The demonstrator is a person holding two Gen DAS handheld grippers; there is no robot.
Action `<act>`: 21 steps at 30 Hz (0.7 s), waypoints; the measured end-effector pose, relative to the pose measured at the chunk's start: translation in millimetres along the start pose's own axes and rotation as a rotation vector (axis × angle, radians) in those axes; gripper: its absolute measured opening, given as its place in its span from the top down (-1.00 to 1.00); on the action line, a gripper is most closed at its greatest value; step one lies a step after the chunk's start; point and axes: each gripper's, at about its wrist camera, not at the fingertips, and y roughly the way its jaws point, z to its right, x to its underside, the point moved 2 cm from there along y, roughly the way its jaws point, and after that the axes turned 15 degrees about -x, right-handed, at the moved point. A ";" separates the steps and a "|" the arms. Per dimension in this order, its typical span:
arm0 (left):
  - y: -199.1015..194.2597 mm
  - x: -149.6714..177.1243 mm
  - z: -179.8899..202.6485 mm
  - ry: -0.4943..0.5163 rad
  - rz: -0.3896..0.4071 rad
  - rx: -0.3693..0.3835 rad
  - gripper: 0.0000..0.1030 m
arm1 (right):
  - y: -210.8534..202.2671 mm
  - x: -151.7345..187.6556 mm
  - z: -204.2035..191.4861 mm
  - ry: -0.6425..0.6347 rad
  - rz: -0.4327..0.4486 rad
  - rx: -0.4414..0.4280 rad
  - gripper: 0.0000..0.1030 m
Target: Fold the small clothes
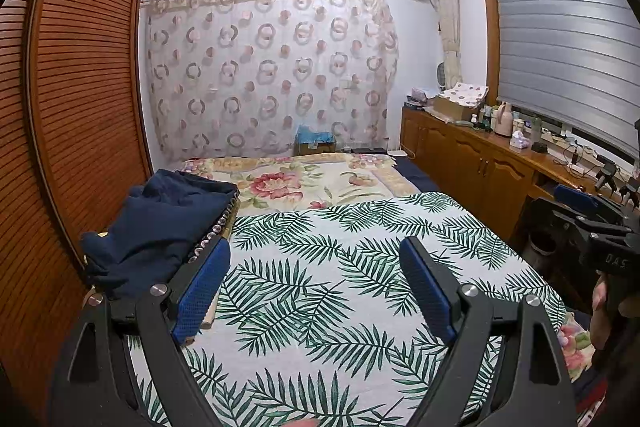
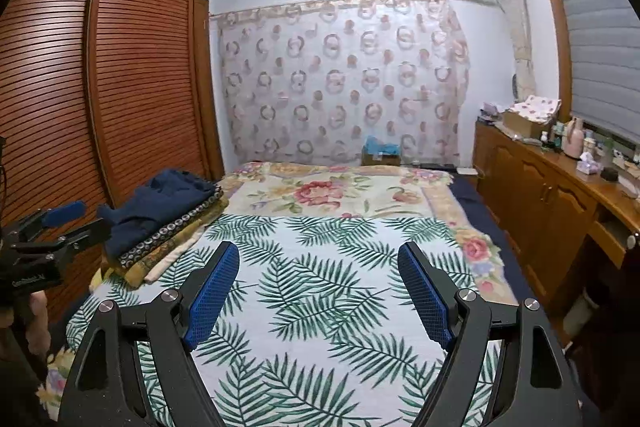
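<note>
A stack of folded clothes lies at the bed's left edge, a navy garment [image 1: 160, 223] on top of patterned folded pieces [image 2: 168, 243]. The navy garment [image 2: 164, 205] is rumpled at its near end. A white cloth with green palm leaves [image 1: 340, 279] covers the near part of the bed. My left gripper [image 1: 316, 291] hovers open above that cloth, its left pad close beside the stack, nothing between the fingers. My right gripper [image 2: 318, 291] is open too, above the leaf cloth [image 2: 320, 307] with nothing in it. Each gripper shows at the edge of the other's view.
A slatted wooden wardrobe [image 1: 80, 107] stands tight against the bed's left side. A floral blanket [image 1: 304, 183] covers the far bed. A wooden sideboard [image 2: 552, 195] with bottles and boxes runs along the right under the blinds. A person's hand [image 1: 600, 307] holds the right gripper.
</note>
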 end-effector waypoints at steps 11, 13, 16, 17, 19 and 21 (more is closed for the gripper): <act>-0.3 0.7 -1.0 -0.003 -0.001 0.000 -0.69 | 2.9 1.3 1.6 0.000 -0.009 -0.004 -0.62; -0.1 0.9 -1.2 -0.001 -0.001 -0.002 -0.69 | 3.1 -0.1 5.2 0.002 -0.008 -0.005 -0.62; -0.4 1.1 -2.2 -0.001 -0.002 -0.002 -0.69 | 3.1 0.5 7.8 0.005 -0.010 -0.006 -0.62; -0.5 1.1 -2.2 -0.001 -0.002 -0.003 -0.69 | 3.0 0.1 8.9 0.007 -0.011 -0.008 -0.62; -0.6 1.0 -2.2 -0.002 -0.002 -0.003 -0.69 | 3.0 -0.7 10.3 0.007 -0.013 -0.009 -0.62; -0.4 1.5 -2.7 -0.003 -0.003 -0.003 -0.69 | 2.8 -1.0 10.5 0.007 -0.014 -0.011 -0.62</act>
